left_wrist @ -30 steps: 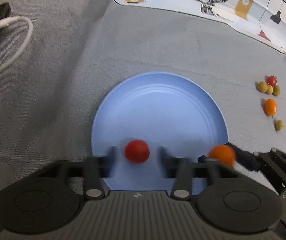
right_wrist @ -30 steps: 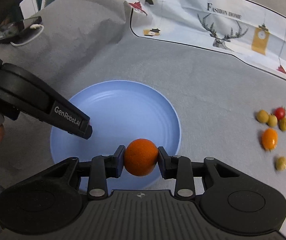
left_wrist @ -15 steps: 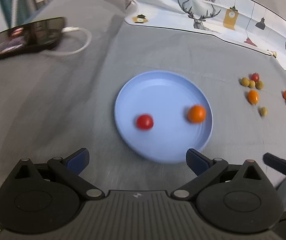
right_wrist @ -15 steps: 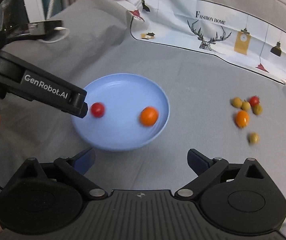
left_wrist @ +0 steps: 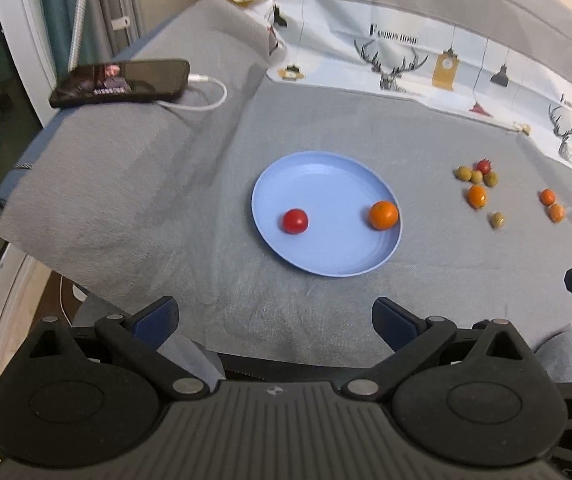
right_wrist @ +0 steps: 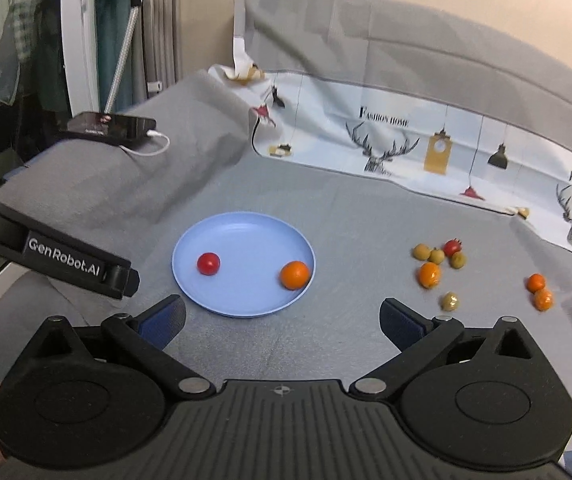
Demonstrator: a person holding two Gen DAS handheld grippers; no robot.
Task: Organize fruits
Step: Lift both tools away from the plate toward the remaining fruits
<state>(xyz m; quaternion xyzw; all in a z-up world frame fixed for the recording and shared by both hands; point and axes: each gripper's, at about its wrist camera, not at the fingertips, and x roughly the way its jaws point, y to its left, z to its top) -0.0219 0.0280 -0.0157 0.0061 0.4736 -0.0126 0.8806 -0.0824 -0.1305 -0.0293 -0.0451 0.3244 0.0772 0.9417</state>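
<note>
Grey cloth: it covers our desk (right_wrist: 366, 208), a soft bed that stops fruit rolling.
Left hand-held gripper (left_wrist: 273, 320): released, empty.
Right hand-held gripper (right_wrist: 281, 320): jaws opening, nothing between them.
Blue plate (right_wrist: 241, 232): we collect fruit here; red tomato (right_wrist: 208, 263) and orange (right_wrist: 295, 275) lie inside, apart.
Loose fruits (right_wrist: 440, 264): right of the plate, waiting.
Phone (right_wrist: 110, 126): charging, far left.

plate (right_wrist: 221, 236): mid-cloth | tomato (right_wrist: 208, 263): in plate, left | orange (right_wrist: 295, 275): in plate, right | loose fruits (right_wrist: 438, 258): right of plate | phone (right_wrist: 109, 126): far left
</note>
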